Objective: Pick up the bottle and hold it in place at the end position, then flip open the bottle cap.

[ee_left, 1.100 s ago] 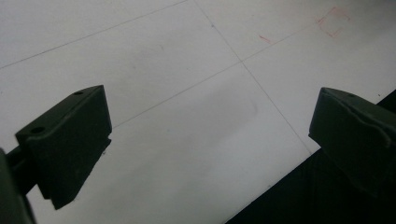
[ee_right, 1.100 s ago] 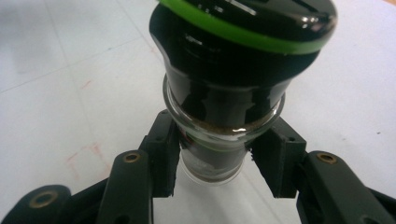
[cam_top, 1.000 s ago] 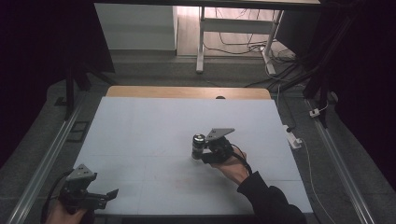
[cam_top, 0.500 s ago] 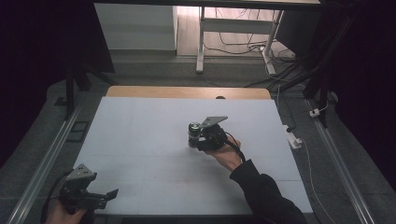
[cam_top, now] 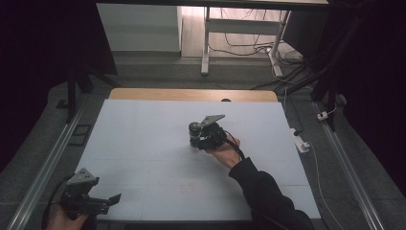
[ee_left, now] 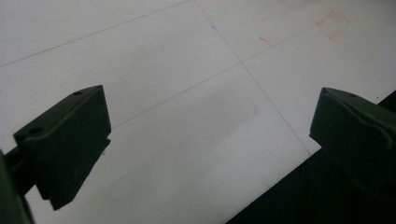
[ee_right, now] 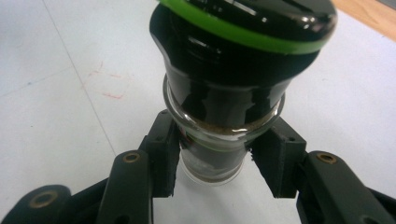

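We see the right gripper (cam_top: 197, 137) out near the middle of the white table (cam_top: 143, 139), held by a hand (cam_top: 225, 152) in a dark sleeve. Its jaws are closed against the glass neck of a small jar (ee_right: 229, 93), one pad on each side just under the black cap with the green ring. In the right gripper view the jar (cam_top: 194, 134) stands upright, its base on the table surface. In the high view we find it at the left end of that gripper, well apart from the table edges.

We see the left gripper (cam_top: 103, 201) at the near left corner of the table, its jaws spread wide with nothing between them, over bare white surface.
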The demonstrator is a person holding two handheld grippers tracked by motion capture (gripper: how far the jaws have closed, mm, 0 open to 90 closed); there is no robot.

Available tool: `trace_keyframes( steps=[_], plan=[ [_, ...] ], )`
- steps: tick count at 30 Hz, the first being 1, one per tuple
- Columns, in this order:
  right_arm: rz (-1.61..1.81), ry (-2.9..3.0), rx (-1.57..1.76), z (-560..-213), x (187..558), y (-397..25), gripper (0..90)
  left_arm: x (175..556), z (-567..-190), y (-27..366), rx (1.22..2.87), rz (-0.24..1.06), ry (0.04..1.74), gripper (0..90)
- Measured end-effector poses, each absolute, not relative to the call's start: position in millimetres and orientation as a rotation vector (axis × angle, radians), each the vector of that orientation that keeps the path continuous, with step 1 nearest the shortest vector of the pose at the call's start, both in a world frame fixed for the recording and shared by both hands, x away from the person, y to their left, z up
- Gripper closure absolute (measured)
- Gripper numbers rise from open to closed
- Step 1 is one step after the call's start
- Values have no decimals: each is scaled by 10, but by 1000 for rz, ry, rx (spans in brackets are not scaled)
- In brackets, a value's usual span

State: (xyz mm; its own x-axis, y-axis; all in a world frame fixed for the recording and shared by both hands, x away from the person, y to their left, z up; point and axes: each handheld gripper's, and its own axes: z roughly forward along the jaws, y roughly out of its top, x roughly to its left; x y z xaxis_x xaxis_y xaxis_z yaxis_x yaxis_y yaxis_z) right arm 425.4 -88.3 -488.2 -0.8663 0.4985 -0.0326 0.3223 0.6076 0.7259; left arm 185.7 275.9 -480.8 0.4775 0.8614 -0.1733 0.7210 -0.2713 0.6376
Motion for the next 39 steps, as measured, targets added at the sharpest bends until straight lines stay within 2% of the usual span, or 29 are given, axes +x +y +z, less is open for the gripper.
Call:
trace_keyframes(
  steps=[22, 30, 39],
  plan=[
    [1093, 2611, 665, -5037, 4274, -883, 527, 1859, -4806, 2762, 2060, 259, 1295, 1],
    [1096, 2615, 662, -5040, 4280, -889, 527, 1879, -4814, 2787, 2053, 212, 1296, 1],
    [1100, 2615, 663, -5042, 4280, -891, 526, 1900, -4798, 2788, 2044, 238, 1288, 0]
  ],
)
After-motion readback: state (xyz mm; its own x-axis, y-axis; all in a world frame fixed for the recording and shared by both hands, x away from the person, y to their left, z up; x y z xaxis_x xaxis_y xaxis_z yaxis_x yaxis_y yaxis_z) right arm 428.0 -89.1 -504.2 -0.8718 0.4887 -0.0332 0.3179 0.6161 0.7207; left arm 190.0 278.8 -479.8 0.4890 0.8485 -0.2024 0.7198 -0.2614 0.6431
